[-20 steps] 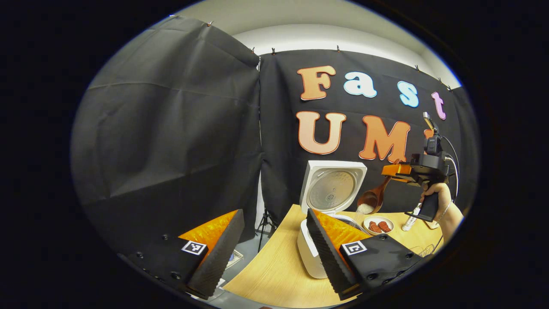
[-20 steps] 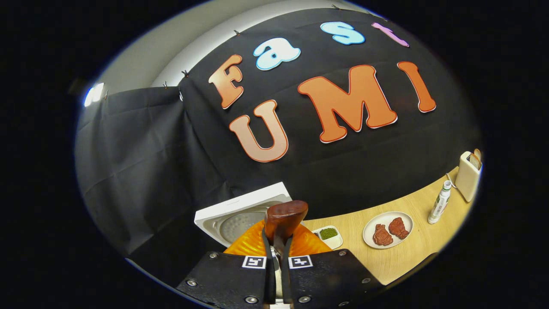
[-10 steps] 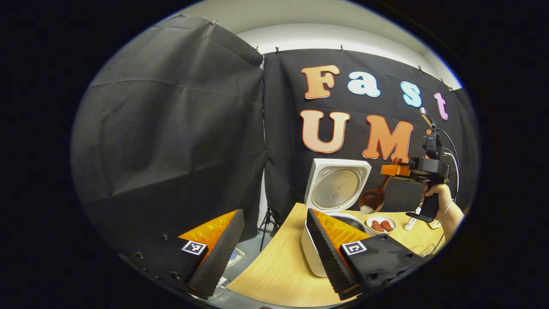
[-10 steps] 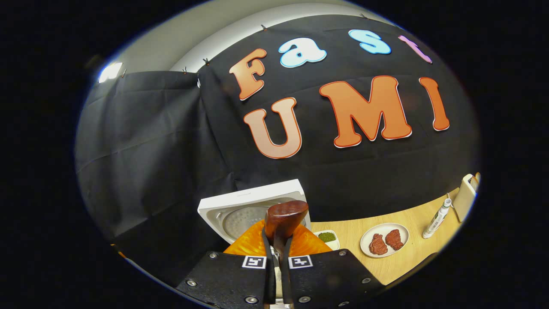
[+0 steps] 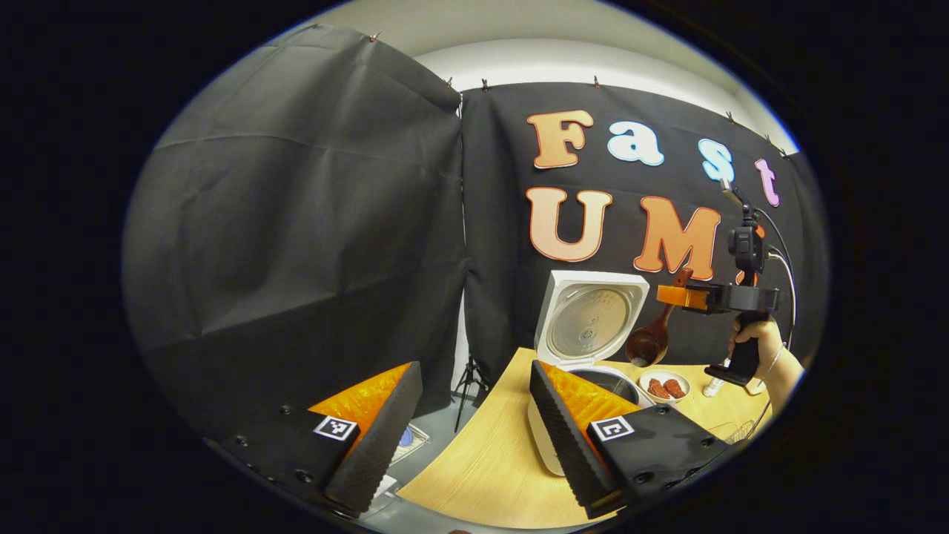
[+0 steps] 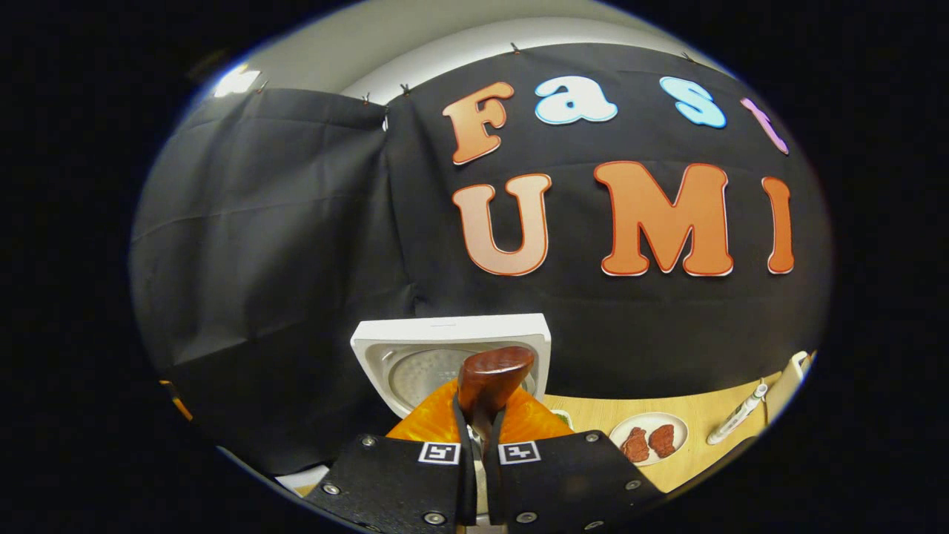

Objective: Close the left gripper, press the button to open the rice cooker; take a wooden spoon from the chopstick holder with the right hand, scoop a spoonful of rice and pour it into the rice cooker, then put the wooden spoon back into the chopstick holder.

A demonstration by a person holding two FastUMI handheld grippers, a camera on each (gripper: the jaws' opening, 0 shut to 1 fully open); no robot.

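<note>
Rice gone from spoon (image 5: pixel 646 345) since last frame; poured into open cooker (image 5: pixel 589 326). Right gripper (image 6: pixel 480 430) clamped on handle, spoon hanging over pot. Left gripper (image 5: pixel 467 430) spread, idle. Next: return spoon to holder, likely rightward.

Dim booth, sharp centre, strong fisheye bending at edges.

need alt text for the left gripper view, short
The right hand-held gripper, held up by a hand, grips a wooden spoon whose bowl hangs just right of the open white rice cooker. The left hand-held gripper frames the bottom, fingers apart, above the wooden table.
</note>
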